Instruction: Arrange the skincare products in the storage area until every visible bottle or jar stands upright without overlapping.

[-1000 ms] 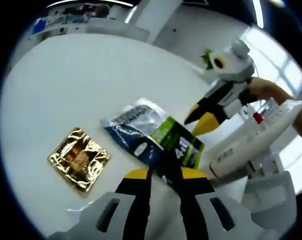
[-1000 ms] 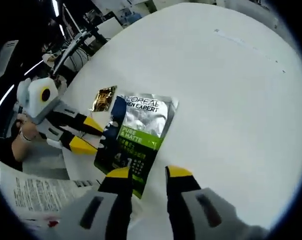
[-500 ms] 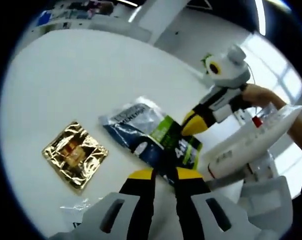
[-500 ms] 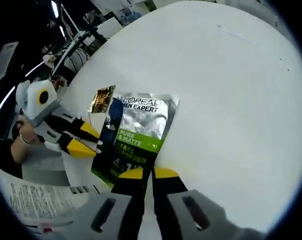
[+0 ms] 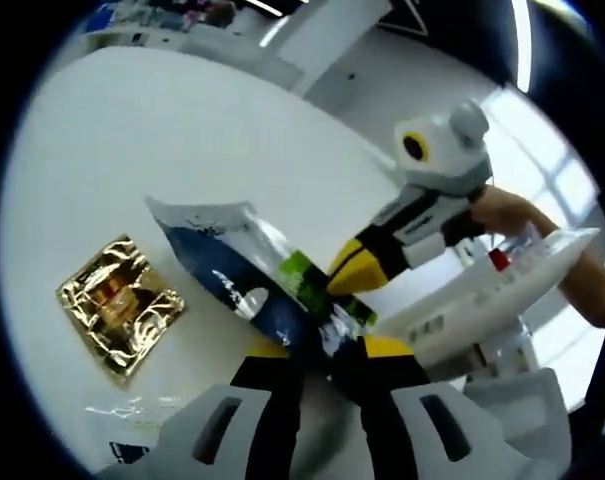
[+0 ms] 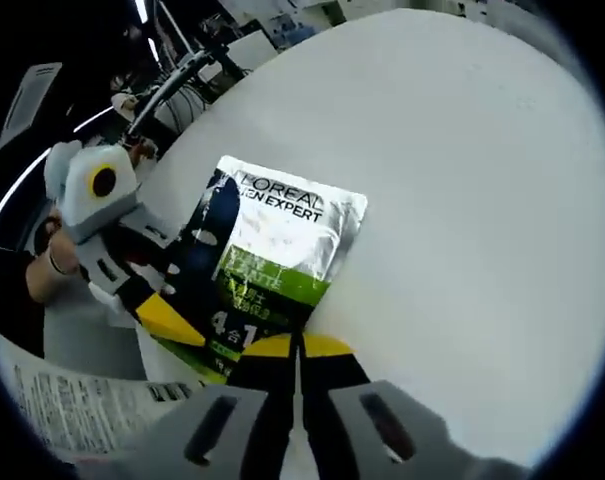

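Observation:
A silver, blue and green L'Oreal sachet [image 5: 244, 285] [image 6: 272, 250] is raised off the white table [image 5: 182, 130], tilted. My right gripper [image 6: 299, 348] is shut on its lower green edge; it enters the left gripper view from the right as a yellow-tipped gripper [image 5: 354, 268] pinching the sachet. My left gripper [image 5: 327, 352] is open, with the sachet's near corner between its spread jaws. In the right gripper view it sits at the sachet's left edge [image 6: 167, 322]. A gold foil sachet [image 5: 117, 305] lies flat on the table to the left.
A white printed board or tray [image 5: 482, 295] [image 6: 62, 400] with a red-capped item [image 5: 497, 260] stands at the right, close to both grippers. A clear wrapper [image 5: 132, 410] lies near the table's front. A hand [image 5: 512, 205] holds the right gripper.
The right gripper went from open to shut on the sachet's green edge and lifted it off the table. The left jaws spread slightly wider around the sachet's corner.

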`<state>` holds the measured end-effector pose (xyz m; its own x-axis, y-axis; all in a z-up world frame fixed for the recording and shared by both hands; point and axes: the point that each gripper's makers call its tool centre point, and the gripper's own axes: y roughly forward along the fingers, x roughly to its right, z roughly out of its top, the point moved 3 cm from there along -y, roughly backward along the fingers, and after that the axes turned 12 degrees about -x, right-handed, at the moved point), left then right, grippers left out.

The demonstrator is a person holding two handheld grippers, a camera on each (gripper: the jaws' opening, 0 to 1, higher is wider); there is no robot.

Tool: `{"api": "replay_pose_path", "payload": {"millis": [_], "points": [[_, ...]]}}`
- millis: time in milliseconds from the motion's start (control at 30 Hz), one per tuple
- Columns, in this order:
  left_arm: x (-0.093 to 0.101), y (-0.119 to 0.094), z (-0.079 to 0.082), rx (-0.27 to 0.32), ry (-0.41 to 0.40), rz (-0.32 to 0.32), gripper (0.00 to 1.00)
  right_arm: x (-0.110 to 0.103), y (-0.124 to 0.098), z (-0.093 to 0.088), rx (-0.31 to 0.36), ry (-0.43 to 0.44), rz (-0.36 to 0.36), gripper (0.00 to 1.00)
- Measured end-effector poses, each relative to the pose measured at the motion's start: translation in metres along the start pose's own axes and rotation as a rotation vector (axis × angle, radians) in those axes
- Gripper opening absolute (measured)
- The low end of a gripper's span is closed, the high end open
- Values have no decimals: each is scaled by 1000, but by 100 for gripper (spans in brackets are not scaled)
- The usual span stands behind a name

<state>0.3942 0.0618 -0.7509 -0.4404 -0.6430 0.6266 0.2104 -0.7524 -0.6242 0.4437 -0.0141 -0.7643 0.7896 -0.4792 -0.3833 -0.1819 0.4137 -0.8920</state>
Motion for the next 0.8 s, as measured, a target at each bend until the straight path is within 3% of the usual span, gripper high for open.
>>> {"api": "replay_pose_path", "payload": {"millis": [133, 400, 533, 600, 800], "points": [[4, -5, 3, 23, 0, -8, 16, -2, -3, 3, 12, -42, 1, 1], [0, -19, 21, 120, -1, 6, 13, -3, -31, 21, 187, -35, -18, 1], [0, -26, 28, 151, 25, 18, 15, -13, -45, 30, 280, -21, 42, 1], [-1, -31, 34, 192, 22, 35, 16, -15, -52, 28, 283, -19, 35, 1], [3, -49, 49, 264, 11, 0, 10, -28, -60, 31, 315, -47, 26, 1]]}}
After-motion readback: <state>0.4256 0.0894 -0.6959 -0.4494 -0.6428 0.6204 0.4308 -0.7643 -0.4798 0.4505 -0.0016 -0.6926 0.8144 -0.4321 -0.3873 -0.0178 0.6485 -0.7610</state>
